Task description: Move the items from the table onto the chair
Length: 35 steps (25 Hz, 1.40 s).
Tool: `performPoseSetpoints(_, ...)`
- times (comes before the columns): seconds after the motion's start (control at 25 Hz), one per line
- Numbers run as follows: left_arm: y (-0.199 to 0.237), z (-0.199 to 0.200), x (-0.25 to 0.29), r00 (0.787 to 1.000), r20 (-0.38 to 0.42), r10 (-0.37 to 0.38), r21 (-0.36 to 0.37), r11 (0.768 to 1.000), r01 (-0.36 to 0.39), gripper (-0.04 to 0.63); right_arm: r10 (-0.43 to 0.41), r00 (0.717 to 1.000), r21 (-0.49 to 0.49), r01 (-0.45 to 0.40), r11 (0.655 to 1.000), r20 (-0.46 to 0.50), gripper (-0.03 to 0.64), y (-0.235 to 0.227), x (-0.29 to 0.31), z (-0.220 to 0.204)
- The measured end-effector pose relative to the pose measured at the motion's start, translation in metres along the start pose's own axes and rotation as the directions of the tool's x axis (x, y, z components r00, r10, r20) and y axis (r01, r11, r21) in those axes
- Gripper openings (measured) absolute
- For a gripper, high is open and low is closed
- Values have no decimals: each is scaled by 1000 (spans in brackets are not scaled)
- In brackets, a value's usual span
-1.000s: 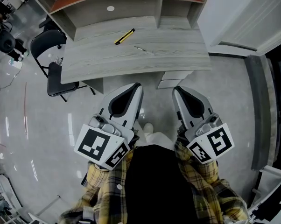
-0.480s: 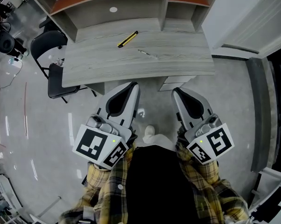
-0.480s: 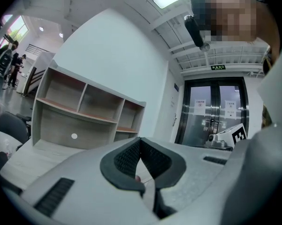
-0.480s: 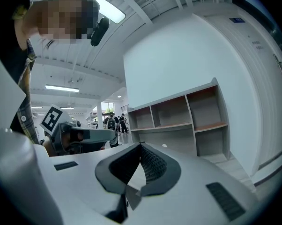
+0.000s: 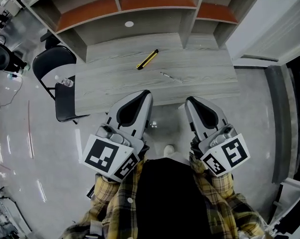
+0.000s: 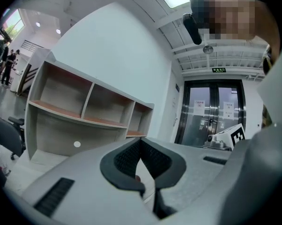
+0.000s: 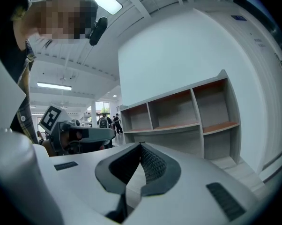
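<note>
A yellow and black utility knife [image 5: 147, 59] lies on the grey wooden table [image 5: 105, 83], and a small thin metal item [image 5: 167, 75] lies to its right. A black chair [image 5: 65, 103] stands at the table's left end, with a small clear bottle [image 5: 65, 82] on or just beside its seat. My left gripper [image 5: 147, 92] [image 6: 141, 139] and right gripper [image 5: 188, 99] [image 7: 141, 145] are held side by side in front of the person, their tips at the table's near edge. Both are shut with nothing between the pads.
An open shelf unit [image 5: 140, 4] with orange-brown boards rises along the table's far side, a white disc [image 5: 129, 24] on its back panel. A white wall and dark doorway are at the right. Office chairs and clutter stand far left.
The person has stepped toward the table, so the table and shelf sit nearer in the head view. Both grippers came forward together and stayed shut.
</note>
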<state>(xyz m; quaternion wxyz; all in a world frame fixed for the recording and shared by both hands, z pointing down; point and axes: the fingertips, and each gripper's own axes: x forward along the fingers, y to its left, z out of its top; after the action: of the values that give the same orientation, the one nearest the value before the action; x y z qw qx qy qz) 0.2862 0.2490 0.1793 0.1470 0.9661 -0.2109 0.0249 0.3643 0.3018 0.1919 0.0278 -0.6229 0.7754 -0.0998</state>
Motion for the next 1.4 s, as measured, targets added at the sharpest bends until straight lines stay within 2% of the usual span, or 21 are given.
performPoseSetpoints(0.44,104,23,23,989,-77,-127,28,991,130,3,-141,990,7,141,990,15,18,0,116,7)
performPoseSetpoints(0.64,128,8,36,974,-133,-184,17,982,188,3,-208,978,-3,208,978,-11,18,-9,142,-3)
performPoseSetpoints(0.8,137,-5,48,959,-186,-215,-30,977,213,3,-247,967,11,248,969,-63,17,-25,147,-13)
performPoseSetpoints(0.96,133,-16,63,952,-207,-226,-51,974,220,3,-236,964,-15,236,972,-122,18,-44,144,-22)
performPoseSetpoints(1.24,134,-21,87,962,-221,-160,-58,987,151,3,-186,961,-41,181,983,-206,20,-87,149,-40)
performPoseSetpoints(1.4,136,-25,94,968,-224,-110,-47,994,102,3,-128,936,-101,100,990,-329,20,-108,156,-73)
